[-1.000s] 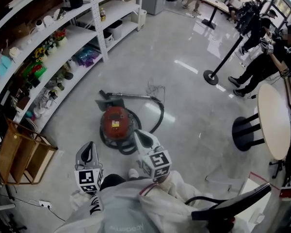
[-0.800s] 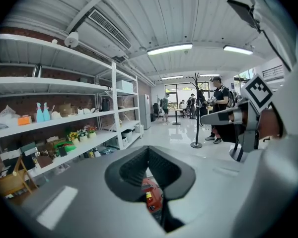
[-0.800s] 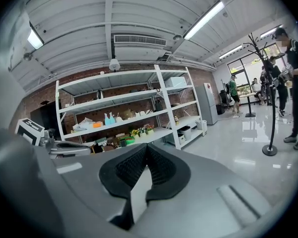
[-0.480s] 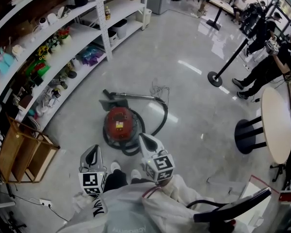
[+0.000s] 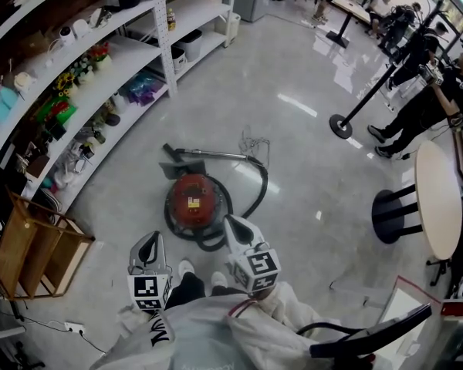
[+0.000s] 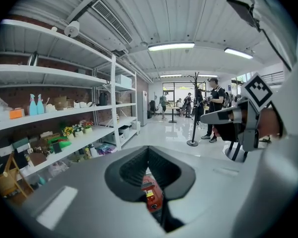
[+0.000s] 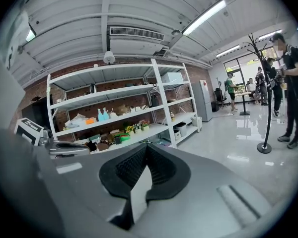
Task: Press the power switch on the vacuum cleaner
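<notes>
In the head view a round red vacuum cleaner (image 5: pixel 197 198) sits on the grey floor, ringed by its black hose (image 5: pixel 256 187). Its metal wand (image 5: pixel 212 154) and floor head (image 5: pixel 174 169) lie just beyond it. My left gripper (image 5: pixel 149 240) hangs near and to the left of the vacuum, jaws together and empty. My right gripper (image 5: pixel 231 222) is shut too, hovering over the near right edge of the hose. The left gripper view shows the red vacuum cleaner (image 6: pixel 151 192) through the slit below the left gripper (image 6: pixel 148 149). The right gripper (image 7: pixel 146 147) points toward the shelves, holding nothing.
White shelving (image 5: pixel 100 68) full of small items runs along the left. A wooden crate (image 5: pixel 31 245) stands at the near left. A stanchion (image 5: pixel 341 126) and several people (image 5: pixel 424 91) are at the far right, with a round table (image 5: pixel 440 195) and a chair (image 5: pixel 370 334) nearer.
The view has shifted slightly back and my shoes have come into sight below the grippers. Both grippers stay shut, just short of the vacuum.
</notes>
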`<control>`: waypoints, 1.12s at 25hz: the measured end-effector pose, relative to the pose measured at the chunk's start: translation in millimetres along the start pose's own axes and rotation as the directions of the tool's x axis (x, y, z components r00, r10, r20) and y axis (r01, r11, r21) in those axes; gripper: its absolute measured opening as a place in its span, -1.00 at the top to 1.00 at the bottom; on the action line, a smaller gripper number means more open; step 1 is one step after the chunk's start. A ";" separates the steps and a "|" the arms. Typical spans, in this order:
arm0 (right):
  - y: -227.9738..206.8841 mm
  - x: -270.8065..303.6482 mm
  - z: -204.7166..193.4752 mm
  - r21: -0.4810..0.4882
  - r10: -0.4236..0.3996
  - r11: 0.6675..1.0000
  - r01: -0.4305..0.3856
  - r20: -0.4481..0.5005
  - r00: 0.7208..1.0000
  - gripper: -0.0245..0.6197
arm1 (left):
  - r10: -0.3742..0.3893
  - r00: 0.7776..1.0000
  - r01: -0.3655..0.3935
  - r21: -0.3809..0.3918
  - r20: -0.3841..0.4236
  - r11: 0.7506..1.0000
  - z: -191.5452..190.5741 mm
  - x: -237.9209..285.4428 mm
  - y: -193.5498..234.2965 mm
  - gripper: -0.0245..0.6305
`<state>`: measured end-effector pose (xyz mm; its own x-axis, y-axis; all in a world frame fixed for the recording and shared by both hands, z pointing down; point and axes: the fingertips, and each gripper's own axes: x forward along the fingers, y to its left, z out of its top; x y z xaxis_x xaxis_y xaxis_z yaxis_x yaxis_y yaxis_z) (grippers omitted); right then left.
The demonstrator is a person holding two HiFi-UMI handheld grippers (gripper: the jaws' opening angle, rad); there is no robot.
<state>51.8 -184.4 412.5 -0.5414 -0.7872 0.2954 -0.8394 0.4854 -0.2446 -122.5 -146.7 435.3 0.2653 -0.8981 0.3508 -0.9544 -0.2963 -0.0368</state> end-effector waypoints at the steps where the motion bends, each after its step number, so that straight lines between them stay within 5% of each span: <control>1: 0.3 2.6 -1.1 0.002 -0.004 1.000 0.004 -0.004 1.000 0.92 | -0.004 1.000 0.004 0.001 -0.003 1.000 -1.9 2.4 2.4 0.93; 28: -9.6 37.3 -63.9 0.033 -0.048 0.998 0.053 -0.142 0.989 0.92 | -0.073 0.987 0.067 -0.049 -0.140 0.997 -71.6 43.8 12.6 0.93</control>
<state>36.5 -194.1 484.9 -0.5023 -0.7474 0.4348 -0.8647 0.4307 -0.2586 -132.7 -166.5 517.1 0.3127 -0.8196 0.4800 -0.9401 -0.3394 0.0330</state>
